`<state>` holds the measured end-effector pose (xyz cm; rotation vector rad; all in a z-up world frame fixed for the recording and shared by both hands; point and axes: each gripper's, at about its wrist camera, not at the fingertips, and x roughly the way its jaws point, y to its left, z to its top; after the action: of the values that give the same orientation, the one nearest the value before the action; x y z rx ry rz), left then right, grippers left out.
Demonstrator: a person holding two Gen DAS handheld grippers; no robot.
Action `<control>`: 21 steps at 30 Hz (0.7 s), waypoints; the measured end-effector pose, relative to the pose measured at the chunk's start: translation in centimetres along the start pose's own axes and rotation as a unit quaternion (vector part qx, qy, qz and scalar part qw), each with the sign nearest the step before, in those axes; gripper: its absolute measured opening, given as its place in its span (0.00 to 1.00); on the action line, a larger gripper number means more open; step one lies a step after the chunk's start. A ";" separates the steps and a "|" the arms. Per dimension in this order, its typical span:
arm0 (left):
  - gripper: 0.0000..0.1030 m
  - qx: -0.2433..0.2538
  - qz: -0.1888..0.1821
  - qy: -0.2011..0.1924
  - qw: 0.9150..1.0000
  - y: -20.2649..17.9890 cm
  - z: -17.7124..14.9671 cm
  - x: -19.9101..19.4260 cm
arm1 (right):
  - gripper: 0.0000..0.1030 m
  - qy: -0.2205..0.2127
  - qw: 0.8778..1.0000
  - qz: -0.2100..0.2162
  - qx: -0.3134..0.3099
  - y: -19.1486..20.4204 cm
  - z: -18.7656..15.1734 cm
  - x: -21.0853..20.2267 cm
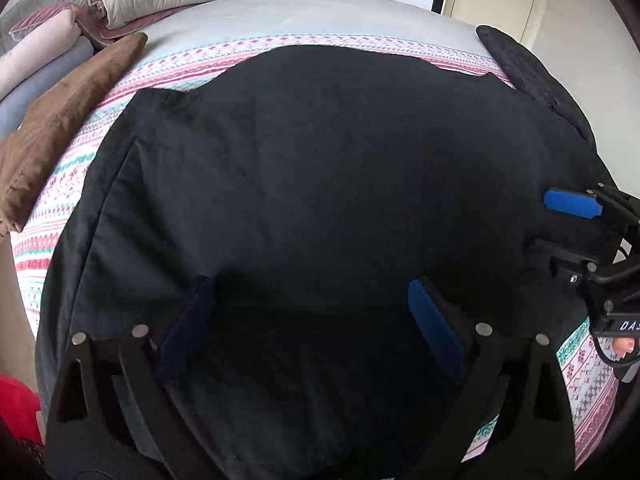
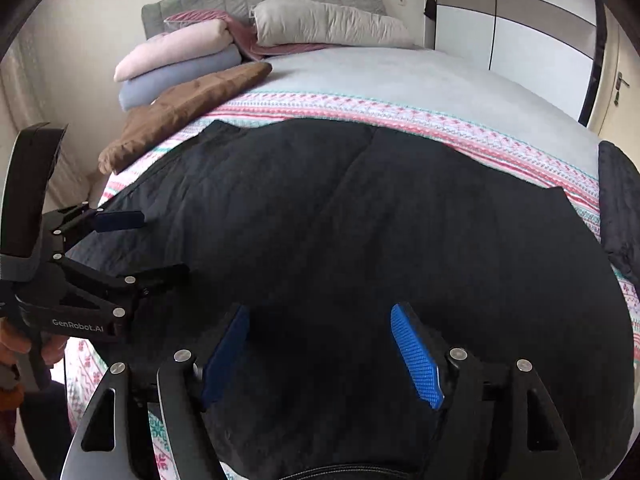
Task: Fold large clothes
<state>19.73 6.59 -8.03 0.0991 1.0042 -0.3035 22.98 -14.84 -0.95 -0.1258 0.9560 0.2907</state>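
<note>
A large black quilted garment (image 1: pixel 304 168) (image 2: pixel 360 220) lies spread flat across the near part of the bed, on a pink, white and teal patterned blanket (image 1: pixel 60 184) (image 2: pixel 460 120). My left gripper (image 1: pixel 312 284) hovers over the garment's near part, open, with nothing gripped between its blue pads (image 1: pixel 434 328). At the left edge of the right wrist view the left gripper (image 2: pixel 156 244) appears again, held by a hand. My right gripper (image 2: pixel 320 310) is open above the garment's near middle, its pads (image 2: pixel 416 356) clear of the cloth. The left wrist view catches the right gripper (image 1: pixel 548 226) at the far right.
A brown garment (image 1: pixel 60 128) (image 2: pixel 180 112) lies at the bed's left edge. Folded pink and blue blankets (image 2: pixel 176 68) and a grey pillow (image 2: pixel 328 24) sit by the headboard. Another dark quilted item (image 1: pixel 520 68) (image 2: pixel 620 208) hangs at the right edge. A wardrobe and door stand beyond.
</note>
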 end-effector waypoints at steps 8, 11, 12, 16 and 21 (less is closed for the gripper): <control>0.95 -0.050 0.070 -0.019 0.996 8.6 -3.7 -2.8 | 0.74 -0.003 0.991 -0.069 0.114 -10.9 -5.0 -4.0; 0.97 -0.098 0.053 -0.012 0.994 11.4 -4.9 -3.2 | 0.72 -0.011 0.989 -0.052 0.136 -13.1 -5.9 -5.8; 0.97 -0.121 0.030 -0.008 0.992 12.2 -5.3 -3.2 | 0.72 -0.011 0.990 -0.063 0.127 -13.1 -6.0 -6.3; 0.97 -0.132 0.020 -0.009 0.991 12.3 -6.0 -3.8 | 0.72 -0.005 0.992 -0.087 0.096 -13.5 -6.8 -7.3; 0.97 -0.124 0.061 -0.015 0.990 12.3 -6.1 -6.3 | 0.72 0.001 0.991 -0.090 0.094 -14.4 -8.2 -9.0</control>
<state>15.24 20.97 -6.72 -0.0693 0.9944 -0.0679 15.94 -32.15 1.39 -0.0394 0.9630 0.0332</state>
